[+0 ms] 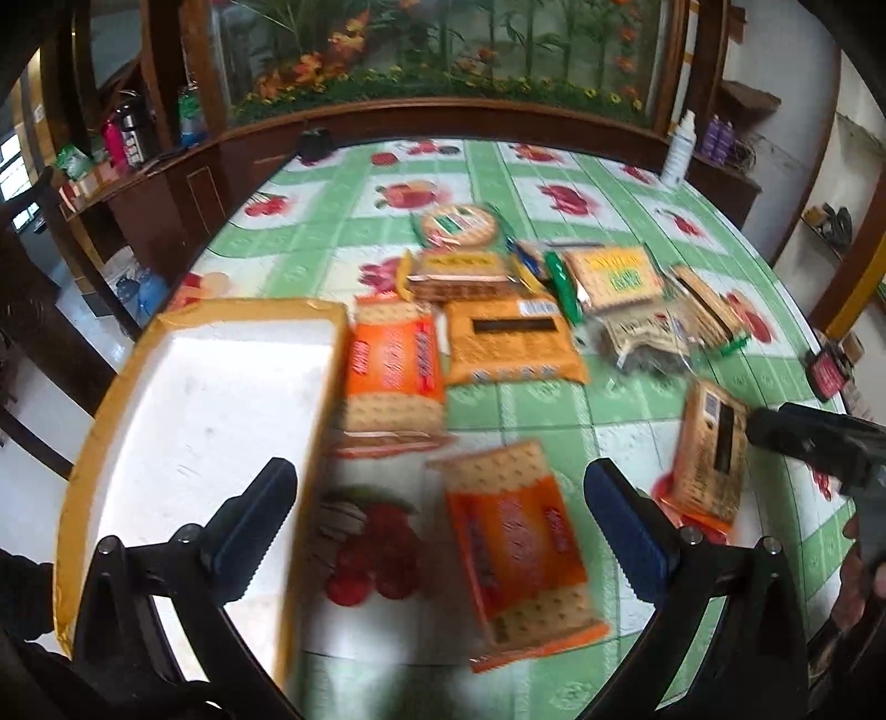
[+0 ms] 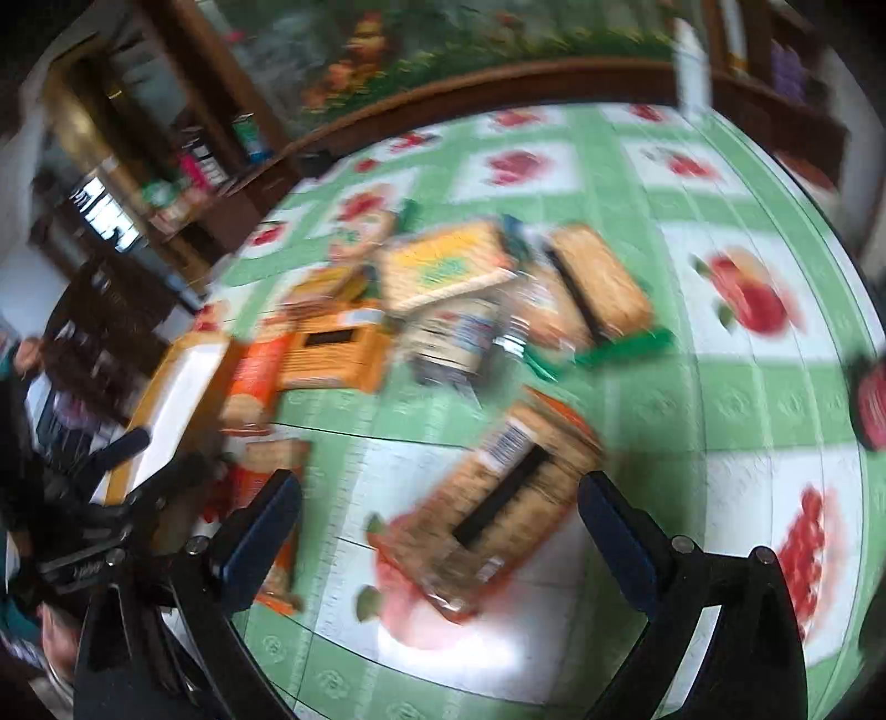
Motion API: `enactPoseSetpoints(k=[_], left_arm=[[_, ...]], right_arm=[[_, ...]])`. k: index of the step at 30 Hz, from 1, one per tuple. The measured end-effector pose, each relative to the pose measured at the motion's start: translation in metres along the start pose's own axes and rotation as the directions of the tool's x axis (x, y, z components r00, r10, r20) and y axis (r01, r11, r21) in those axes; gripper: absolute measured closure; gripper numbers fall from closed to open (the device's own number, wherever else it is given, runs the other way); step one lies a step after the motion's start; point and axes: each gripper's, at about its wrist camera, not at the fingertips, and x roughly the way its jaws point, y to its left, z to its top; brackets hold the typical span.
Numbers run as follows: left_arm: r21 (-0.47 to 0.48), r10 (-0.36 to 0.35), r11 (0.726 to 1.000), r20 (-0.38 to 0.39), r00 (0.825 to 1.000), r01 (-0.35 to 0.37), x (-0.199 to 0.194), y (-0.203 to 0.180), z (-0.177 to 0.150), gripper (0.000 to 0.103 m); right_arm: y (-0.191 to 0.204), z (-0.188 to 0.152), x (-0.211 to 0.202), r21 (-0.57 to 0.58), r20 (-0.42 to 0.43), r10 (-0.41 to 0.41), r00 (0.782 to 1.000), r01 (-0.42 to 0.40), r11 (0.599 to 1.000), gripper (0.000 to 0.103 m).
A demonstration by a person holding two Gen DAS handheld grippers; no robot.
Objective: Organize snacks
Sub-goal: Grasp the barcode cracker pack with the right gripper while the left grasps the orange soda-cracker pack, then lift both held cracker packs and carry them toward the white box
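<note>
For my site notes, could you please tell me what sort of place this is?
Probably a home dining room: a table with a fruit-print tablecloth, a dark wooden sideboard holding bottles, and a large floral panel behind it.

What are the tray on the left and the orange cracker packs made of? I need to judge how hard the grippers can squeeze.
The tray looks like white foam with a matte, faintly scuffed floor and a tan, tape-like rim; foam is a guess. The orange cracker pack looks like thin glossy plastic film, clear enough at its ends to show the crackers.
</note>
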Motion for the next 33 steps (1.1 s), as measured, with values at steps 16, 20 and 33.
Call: enactPoseSetpoints(k=[16,20,33], left_arm=[[-0.011,0.001,1.000,-0.111,0.994,-0.003,0.043,-0.022,-0.009,0.000],[-0.025,-0.088,0.996,-0.145,0.985,0.085,0.052,-0.019,-0.013,0.005],[0.022,-0.090,0.995,-0.105,0.990,0.093,0.048,-0.019,-0.016,0.042]], right_arm=[[0.008,-0.013,0.045,-0.022,-0.036,-0.235,0.971,0.235,0.972,0.020],[-0.002,-0.019,0.035,-0.078,-0.032,-0.239,0.971,0.236,0.969,0.036],[-0.016,-0.033,0.017,-0.087,0.032,-0.175,0.984,0.177,0.980,0.046]])
